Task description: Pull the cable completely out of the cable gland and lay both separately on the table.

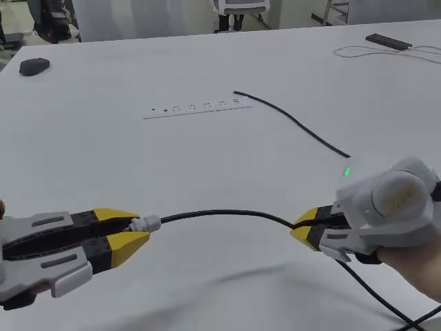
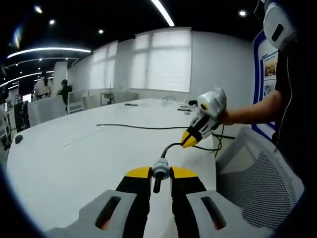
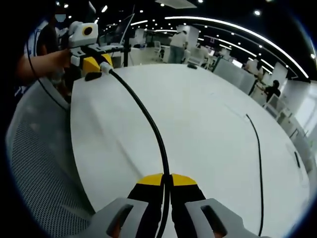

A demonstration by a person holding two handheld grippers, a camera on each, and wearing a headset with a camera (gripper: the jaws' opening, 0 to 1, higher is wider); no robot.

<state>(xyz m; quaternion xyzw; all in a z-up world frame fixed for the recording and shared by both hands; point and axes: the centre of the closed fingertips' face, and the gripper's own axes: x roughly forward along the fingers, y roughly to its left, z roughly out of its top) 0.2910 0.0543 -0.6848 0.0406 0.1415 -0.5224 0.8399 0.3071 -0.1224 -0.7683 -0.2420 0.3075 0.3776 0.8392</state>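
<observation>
A small white cable gland (image 1: 147,223) sits between the yellow tips of my left gripper (image 1: 140,229), which is shut on it; in the left gripper view the gland (image 2: 160,169) stands between the jaws of the left gripper (image 2: 160,174). A black cable (image 1: 220,214) runs out of the gland in an arc to my right gripper (image 1: 300,228), shut on the cable. In the right gripper view the cable (image 3: 148,124) passes between the closed tips of the right gripper (image 3: 166,179) and stretches away to the gland (image 3: 104,67). Both grippers hover just above the white table (image 1: 103,158).
A white power strip (image 1: 200,107) lies mid-table, with a second loose black cable (image 1: 293,123) beside it. A black mouse (image 1: 34,66) lies far left; a dark flat device (image 1: 388,42) with a thin wire lies far right. The held cable trails off the table's near right edge.
</observation>
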